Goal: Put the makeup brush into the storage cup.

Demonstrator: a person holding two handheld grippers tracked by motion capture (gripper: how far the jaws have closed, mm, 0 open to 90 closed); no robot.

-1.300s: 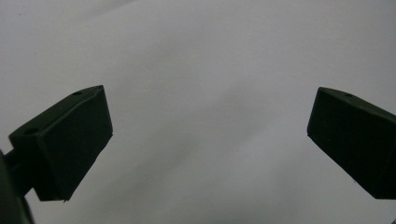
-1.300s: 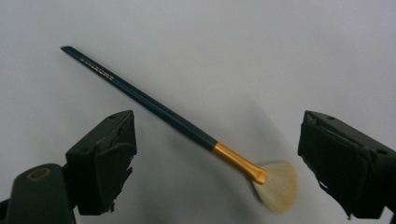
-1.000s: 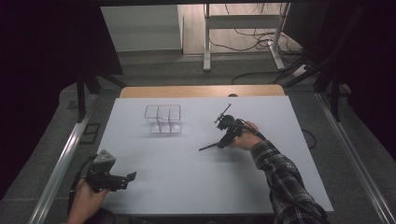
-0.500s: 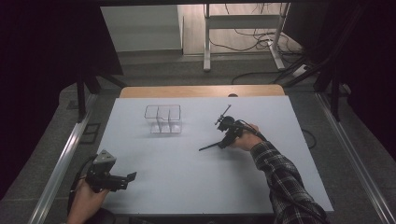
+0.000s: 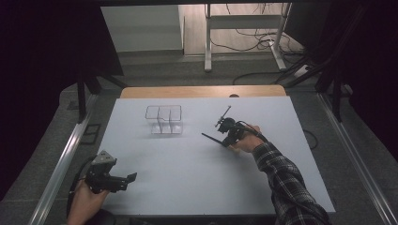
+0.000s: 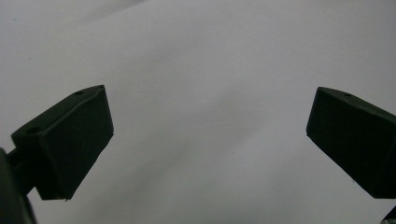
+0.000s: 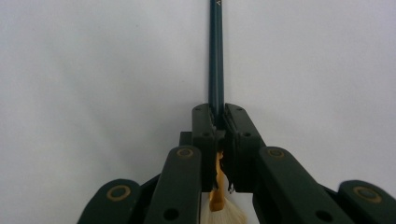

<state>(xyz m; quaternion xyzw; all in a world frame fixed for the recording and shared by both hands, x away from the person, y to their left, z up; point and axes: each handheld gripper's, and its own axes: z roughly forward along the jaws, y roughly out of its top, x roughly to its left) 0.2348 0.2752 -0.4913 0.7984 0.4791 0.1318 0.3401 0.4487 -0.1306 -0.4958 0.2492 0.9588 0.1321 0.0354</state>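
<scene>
Right claw [image 7: 217, 122] low over the table [image 5: 187, 187], freshly clamped on a dark brush handle [image 7: 215, 56]; left claw [image 6: 205, 140] apart

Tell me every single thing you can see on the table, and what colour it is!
paintbrush: one, dark handle, orange ferrule and pale bristles, clamped in the right gripper, handle lying on the table
clear box: one, see-through with dividers, far left of the middle
table: one, pale grey top with a wooden far edge
left gripper: one, black, near left corner, jaws wide apart over bare table
right gripper: one, black, right of middle, jaws have just closed on the paintbrush
sleeve: one, dark plaid, on the right arm
</scene>
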